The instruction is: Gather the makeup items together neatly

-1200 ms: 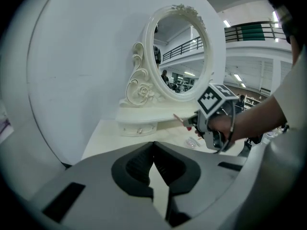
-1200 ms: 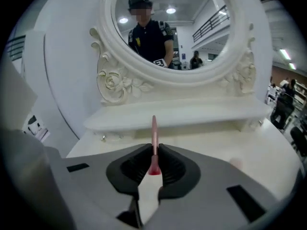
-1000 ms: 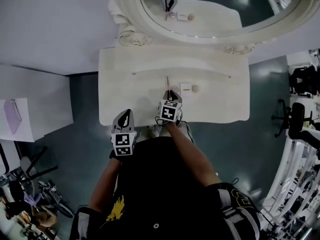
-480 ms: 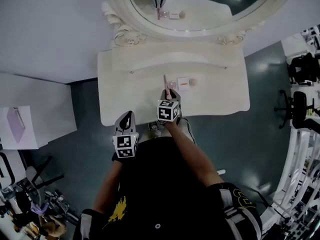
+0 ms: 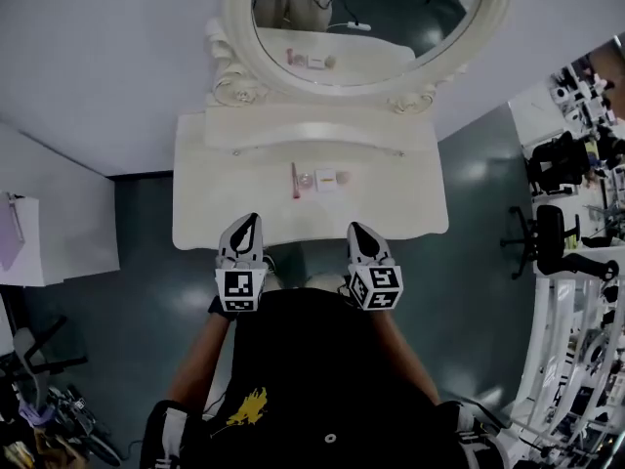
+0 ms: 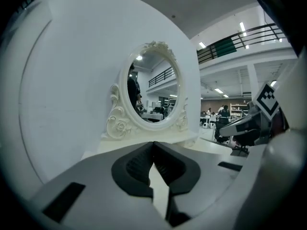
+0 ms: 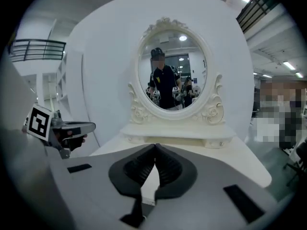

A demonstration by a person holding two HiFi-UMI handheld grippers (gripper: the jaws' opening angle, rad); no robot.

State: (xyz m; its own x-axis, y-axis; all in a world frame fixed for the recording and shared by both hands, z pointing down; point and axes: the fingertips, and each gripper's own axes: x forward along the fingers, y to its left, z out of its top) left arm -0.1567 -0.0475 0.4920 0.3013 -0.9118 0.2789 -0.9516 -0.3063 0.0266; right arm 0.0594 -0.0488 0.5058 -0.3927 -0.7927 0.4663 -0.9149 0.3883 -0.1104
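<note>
On the white vanity table (image 5: 215, 203) the makeup items lie in a short row. From left to right they are a thin pink stick (image 5: 294, 179), a round pink compact (image 5: 306, 181), a small white box (image 5: 326, 178) and a beige sponge (image 5: 343, 177). My left gripper (image 5: 250, 220) hovers at the table's front edge, shut and empty, left of the row. My right gripper (image 5: 356, 229) is at the front edge too, right of the row, its jaws shut on nothing. Both gripper views show the pads of the left gripper (image 6: 153, 143) and the right gripper (image 7: 155, 145) meeting at the tips.
An oval mirror (image 5: 459, 27) in an ornate white frame stands at the table's back on a raised shelf (image 5: 317, 135). A white cabinet (image 5: 39, 223) stands to the left. Office chairs (image 5: 547, 233) and racks are on the right, over dark floor.
My right gripper has drawn back from the pink stick to the table's front edge. The stick now lies on the table beside the compact. The left gripper has barely moved.
</note>
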